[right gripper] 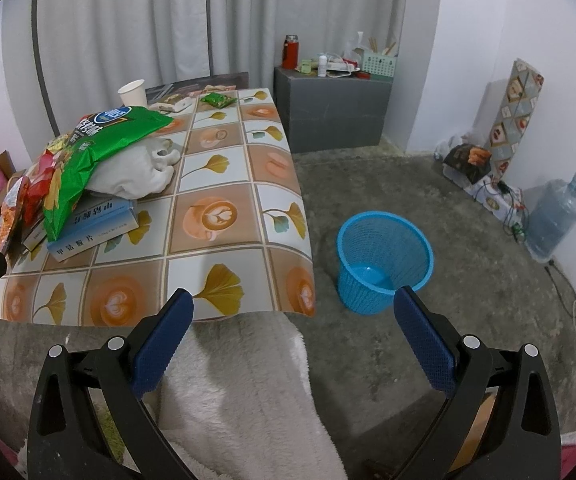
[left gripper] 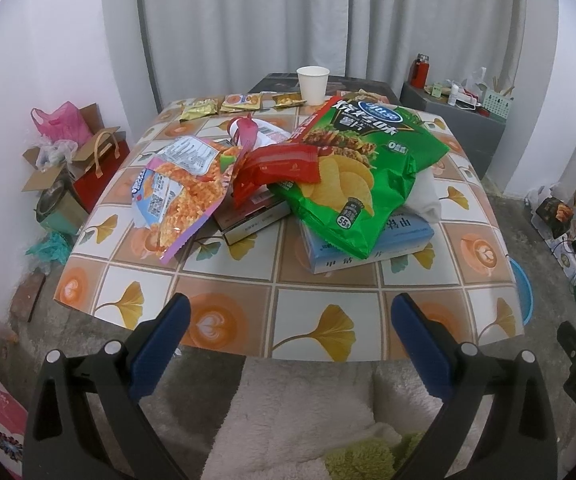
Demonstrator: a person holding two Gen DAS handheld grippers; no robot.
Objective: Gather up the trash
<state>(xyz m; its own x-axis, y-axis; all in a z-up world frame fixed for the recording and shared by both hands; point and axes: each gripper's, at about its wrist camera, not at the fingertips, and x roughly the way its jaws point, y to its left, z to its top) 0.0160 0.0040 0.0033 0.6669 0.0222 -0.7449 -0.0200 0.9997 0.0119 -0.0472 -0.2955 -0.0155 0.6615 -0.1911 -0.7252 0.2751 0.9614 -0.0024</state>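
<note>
**Both grippers wide open at the table's near edge, trash piled mid-table**

The left gripper (left gripper: 288,316) fills the bottom of its view with its blue pads spread wide and nothing between them; it hangs over the near edge of the table (left gripper: 308,284), which wears a cloth printed with ginkgo leaves and latte cups. The right gripper (right gripper: 292,312) is spread just as wide and also holds nothing, its left pad over the table's near right corner, its right pad over the floor.

The trash sits in the centre of the left view. A green chip bag (left gripper: 364,168) lies crumpled on top of a blue box (left gripper: 368,244) and a white cloth bundle (right gripper: 139,172). Just left of it, touching, is a red wrapper (left gripper: 275,168), and left again an orange-and-pink snack bag (left gripper: 179,196) that droops over a small carton (left gripper: 247,216). Near the far edge, in the upper middle of the frame, stands a white paper cup (left gripper: 312,85) with a row of small snack packets (left gripper: 239,103) to its left.

In the right view a blue mesh wastebasket (right gripper: 384,260) stands on the concrete floor at centre right, beside the table and apart from it, showing only its bare blue bottom inside. A water jug (right gripper: 556,216) stands by the wall at the right edge.
</note>
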